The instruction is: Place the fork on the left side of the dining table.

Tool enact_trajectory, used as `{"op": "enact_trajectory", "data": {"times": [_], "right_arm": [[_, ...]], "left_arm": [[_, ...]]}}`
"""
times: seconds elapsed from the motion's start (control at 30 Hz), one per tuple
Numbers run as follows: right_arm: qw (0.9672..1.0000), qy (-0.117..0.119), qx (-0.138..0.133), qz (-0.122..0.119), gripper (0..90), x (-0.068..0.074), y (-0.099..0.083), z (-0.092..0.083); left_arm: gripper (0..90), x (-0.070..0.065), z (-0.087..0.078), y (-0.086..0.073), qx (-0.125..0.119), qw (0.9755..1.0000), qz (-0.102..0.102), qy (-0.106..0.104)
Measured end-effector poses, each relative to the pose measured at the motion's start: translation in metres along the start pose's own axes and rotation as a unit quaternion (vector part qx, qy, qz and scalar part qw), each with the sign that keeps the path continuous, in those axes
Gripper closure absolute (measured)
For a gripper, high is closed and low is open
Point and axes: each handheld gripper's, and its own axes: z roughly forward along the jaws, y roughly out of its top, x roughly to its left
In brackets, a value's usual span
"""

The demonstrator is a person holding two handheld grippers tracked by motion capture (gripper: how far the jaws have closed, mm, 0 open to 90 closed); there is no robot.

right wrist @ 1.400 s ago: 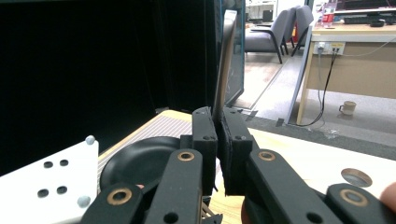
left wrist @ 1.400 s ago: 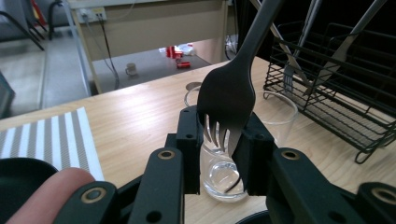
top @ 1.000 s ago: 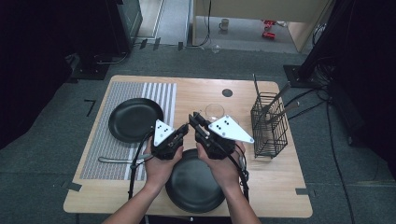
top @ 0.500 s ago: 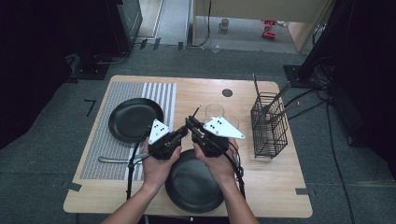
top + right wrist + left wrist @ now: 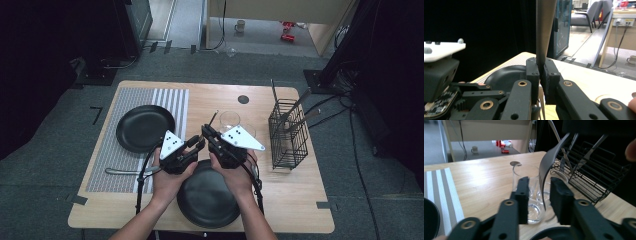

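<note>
Both hands have drifted slightly lower and closer together since a second ago, and the left gripper [image 5: 196, 144] has just let its jaws part: in the left gripper view the thin dark metal utensil [image 5: 549, 167] rises through the gap between its pads without either pad pressing on it. The right gripper [image 5: 540, 75] is clamped tight on the utensil's flat handle [image 5: 543, 30], which stands nearly upright out of the jaws, just above the near edge of the round black plate [image 5: 207, 197] by the person's side of the light wooden table [image 5: 295, 200]. Just beyond stand two clear drinking glasses [image 5: 529, 195], then the black wire cutlery basket [image 5: 287, 135] with utensils in it. A second black plate [image 5: 145, 127] sits on the grey striped placemat [image 5: 110, 155].
</note>
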Motion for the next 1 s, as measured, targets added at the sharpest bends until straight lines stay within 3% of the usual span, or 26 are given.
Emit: {"op": "enact_trajectory", "data": {"times": [0.13,0.27,0.4,0.73,1.0], "right_arm": [[1.0000,-0.009,-0.002,0.003,86.0,-0.003,0.002,-0.002],[0.9999,-0.015,-0.002,0.003,86.0,-0.005,0.003,-0.004],[0.9998,-0.021,-0.003,0.001,85.9,-0.006,0.003,-0.004],[0.9995,-0.028,0.013,-0.005,85.9,-0.009,-0.002,-0.002],[0.9992,-0.029,0.026,-0.005,85.9,-0.011,-0.010,0.000]], "left_arm": [[54.2,-0.002,0.001,-0.009,0.016,0.9995,0.025,0.006],[43.0,-0.001,0.000,-0.017,0.021,0.9993,0.030,0.004],[37.8,0.002,-0.004,-0.017,0.017,0.9992,0.036,0.000],[35.8,0.014,-0.022,-0.005,-0.009,0.9994,0.033,0.000],[36.1,0.016,-0.034,0.015,-0.029,0.9990,0.032,-0.003]]}}
